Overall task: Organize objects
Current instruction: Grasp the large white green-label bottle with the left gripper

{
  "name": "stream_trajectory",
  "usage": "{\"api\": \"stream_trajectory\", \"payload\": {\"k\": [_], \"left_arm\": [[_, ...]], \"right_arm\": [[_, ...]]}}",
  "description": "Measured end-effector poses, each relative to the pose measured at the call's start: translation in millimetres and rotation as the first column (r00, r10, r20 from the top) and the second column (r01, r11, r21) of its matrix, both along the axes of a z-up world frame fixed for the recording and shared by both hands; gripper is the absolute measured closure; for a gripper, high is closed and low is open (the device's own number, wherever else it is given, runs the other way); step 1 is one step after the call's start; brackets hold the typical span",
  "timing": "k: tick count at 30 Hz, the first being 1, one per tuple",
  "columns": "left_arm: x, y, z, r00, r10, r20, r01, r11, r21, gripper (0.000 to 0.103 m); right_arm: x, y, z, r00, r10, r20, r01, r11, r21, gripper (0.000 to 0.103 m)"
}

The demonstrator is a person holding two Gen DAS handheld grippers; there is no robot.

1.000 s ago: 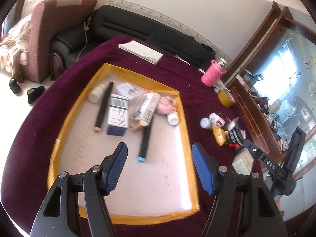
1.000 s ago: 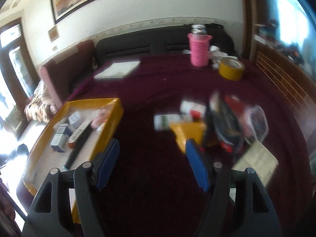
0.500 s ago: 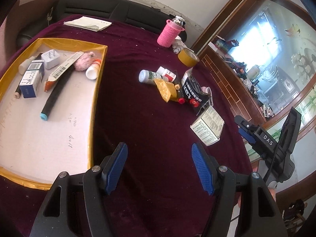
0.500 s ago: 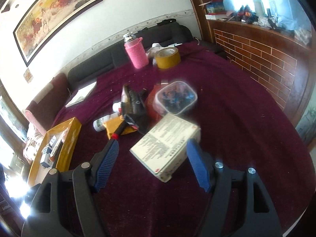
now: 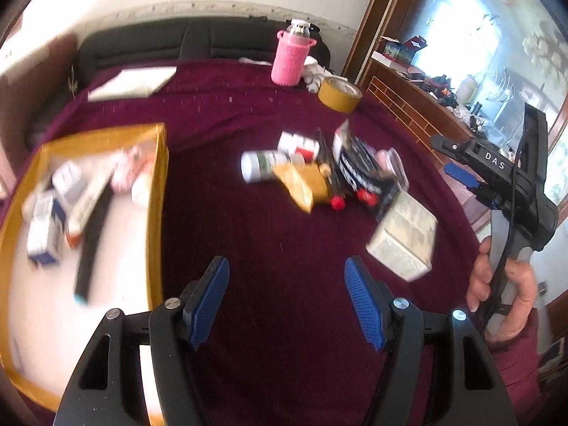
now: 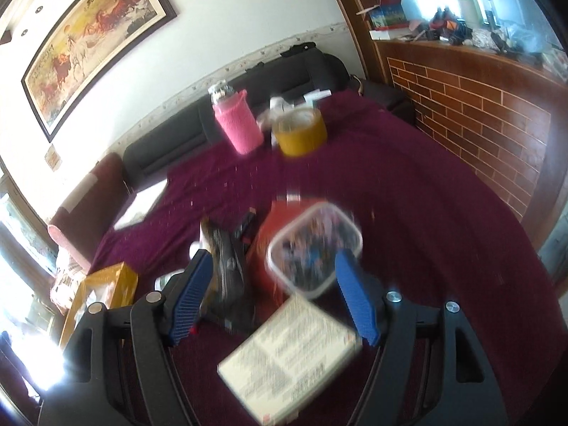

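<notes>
the white box (image 6: 289, 355) lies on the cloth (image 6: 408, 195) at the near edge of the loose pile, low between our right gripper (image 6: 273, 294) jaws, which stand wide and empty. we judge we're reaching for a pickup: next, drop and close on it. our left gripper (image 5: 285, 298) hangs wide over bare cloth, beside the tray (image 5: 156, 191).
</notes>
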State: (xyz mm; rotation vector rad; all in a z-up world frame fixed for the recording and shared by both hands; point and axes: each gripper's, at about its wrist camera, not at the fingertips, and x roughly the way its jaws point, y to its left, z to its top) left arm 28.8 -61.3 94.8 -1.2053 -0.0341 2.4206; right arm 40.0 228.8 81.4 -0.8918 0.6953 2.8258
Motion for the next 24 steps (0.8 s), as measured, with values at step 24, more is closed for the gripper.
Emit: {"api": "stream_trajectory", "payload": {"k": [24], "left_arm": [[-100,84,-67,0.962,-0.153,0.225,0.169,0.984,-0.052,0.045]], "right_arm": [[-30,34,-49,0.992,0.115,0.044,-0.103,0.97,-0.219,0.032]]}}
